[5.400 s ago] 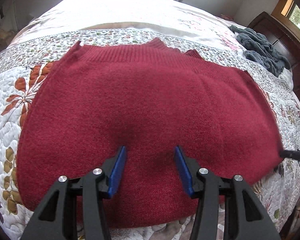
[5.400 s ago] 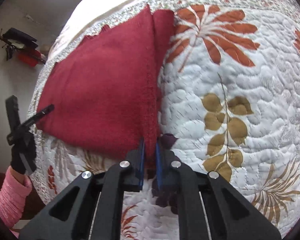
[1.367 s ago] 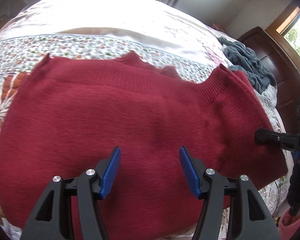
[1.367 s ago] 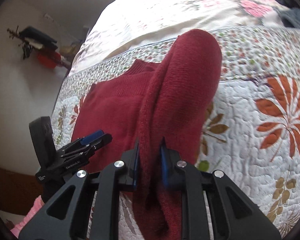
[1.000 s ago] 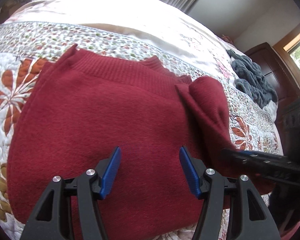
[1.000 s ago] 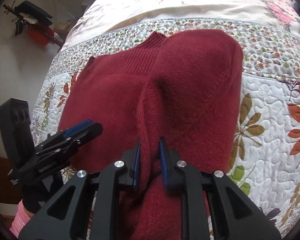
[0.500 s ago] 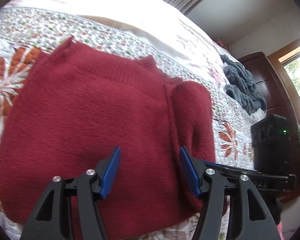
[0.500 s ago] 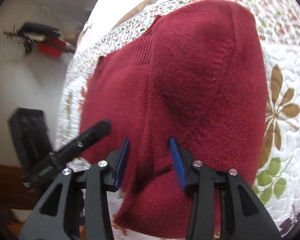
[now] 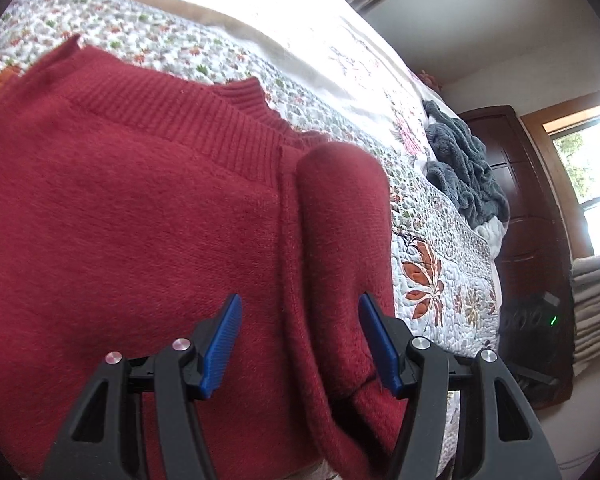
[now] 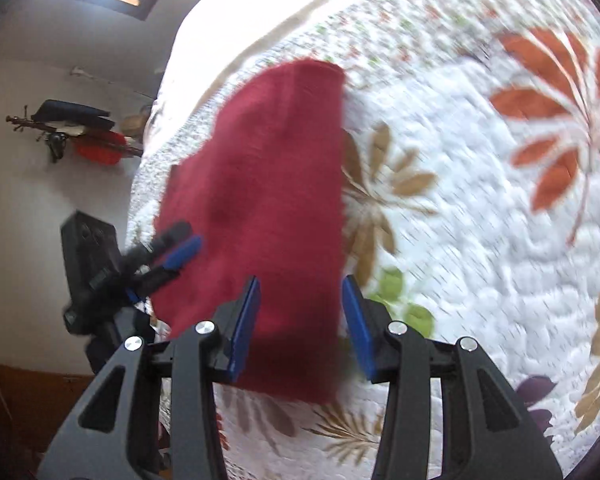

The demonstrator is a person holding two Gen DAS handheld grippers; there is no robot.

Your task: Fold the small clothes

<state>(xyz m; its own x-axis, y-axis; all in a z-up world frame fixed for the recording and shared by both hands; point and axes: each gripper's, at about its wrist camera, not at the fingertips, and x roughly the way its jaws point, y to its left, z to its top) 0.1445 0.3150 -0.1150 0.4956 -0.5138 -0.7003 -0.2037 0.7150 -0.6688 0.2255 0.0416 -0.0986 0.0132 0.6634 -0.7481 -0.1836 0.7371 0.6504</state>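
Left wrist view: red sweater side panel laid inward; left gripper and right gripper both spread wide, nothing held. Opposite edge likely to be gripped next.

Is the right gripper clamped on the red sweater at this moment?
No, the right gripper stands open, with the red sweater lying loose on the quilt.

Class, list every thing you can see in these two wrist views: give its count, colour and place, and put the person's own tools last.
Sweater: one, dark red, flat on the quilt, right side folded over.
Quilt: one, white with orange and tan leaf prints, covering the bed.
Blanket: one, grey-blue, bunched at the bed's far edge.
Cabinet: one, dark brown wood, beside the bed.
Left gripper: one, black with blue pads, jaws open above the sweater.
Right gripper: one, same colours, jaws open.
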